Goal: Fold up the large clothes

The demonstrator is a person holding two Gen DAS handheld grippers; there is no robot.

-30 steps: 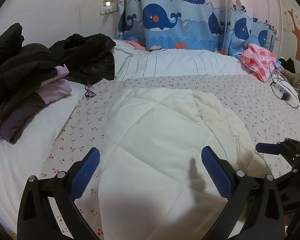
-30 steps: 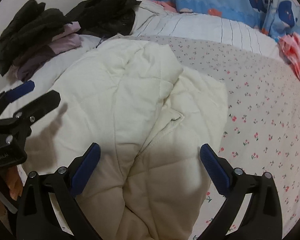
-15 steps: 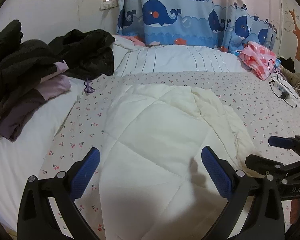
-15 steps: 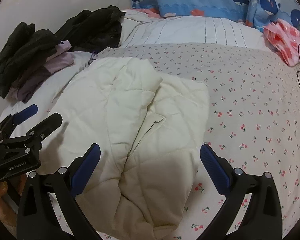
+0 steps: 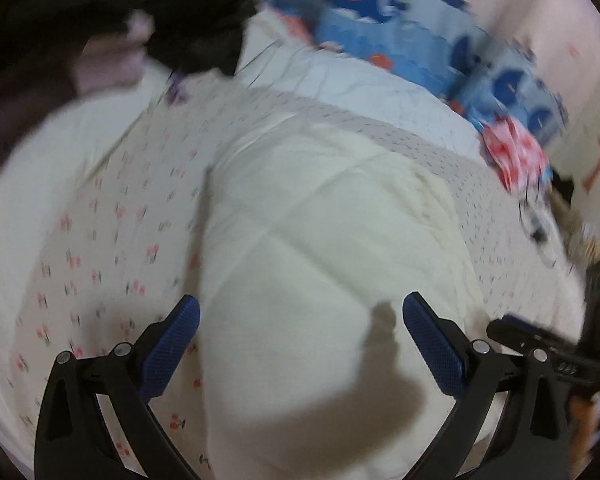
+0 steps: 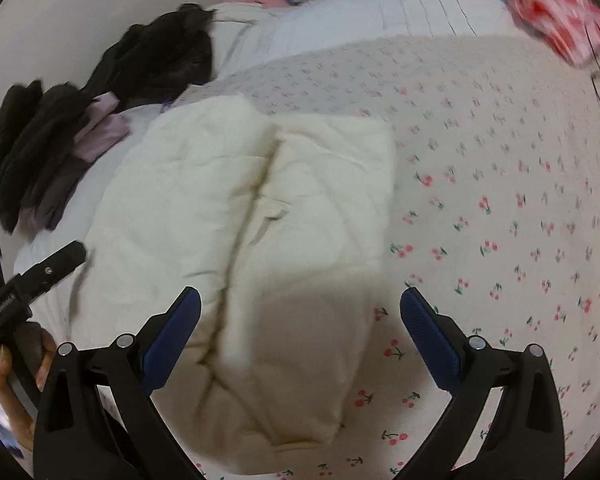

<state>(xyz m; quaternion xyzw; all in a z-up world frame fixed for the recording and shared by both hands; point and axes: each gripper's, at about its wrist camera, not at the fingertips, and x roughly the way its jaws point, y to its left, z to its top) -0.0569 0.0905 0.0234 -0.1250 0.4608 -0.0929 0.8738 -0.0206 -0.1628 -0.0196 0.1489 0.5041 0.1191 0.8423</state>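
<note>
Blue pads line both grippers, and each pair of fingers stands wide apart with nothing between them. The left gripper (image 5: 301, 334) hangs over the near end of the cream quilted coat (image 5: 324, 264), one pad (image 5: 172, 344) above the cherry-print sheet (image 5: 112, 232) just left of the coat's edge, the other over its right part. The right gripper (image 6: 300, 330) likewise hovers above the coat (image 6: 260, 232), its left pad (image 6: 172, 340) over the cloth, its right pad (image 6: 428, 336) over bare sheet (image 6: 500, 220).

From the right wrist the coat lies folded lengthwise into two long padded halves side by side, a crease running between them, a small pocket flap on the right half. It rests flat on the sheet, towards the left side of the bed. The left gripper's black finger (image 6: 56, 266) shows at the left edge beside the coat, with a hand (image 6: 16, 380) on its handle.

Beyond the coat, dark clothes (image 6: 156, 60) and a lilac garment (image 6: 100, 132) are heaped at the far left. A white striped quilt (image 6: 380, 20) lies across the head of the bed, a pink checked cloth (image 6: 556, 20) at the far right. The left wrist view is blurred; whale-print curtains (image 5: 400, 40) hang behind.
</note>
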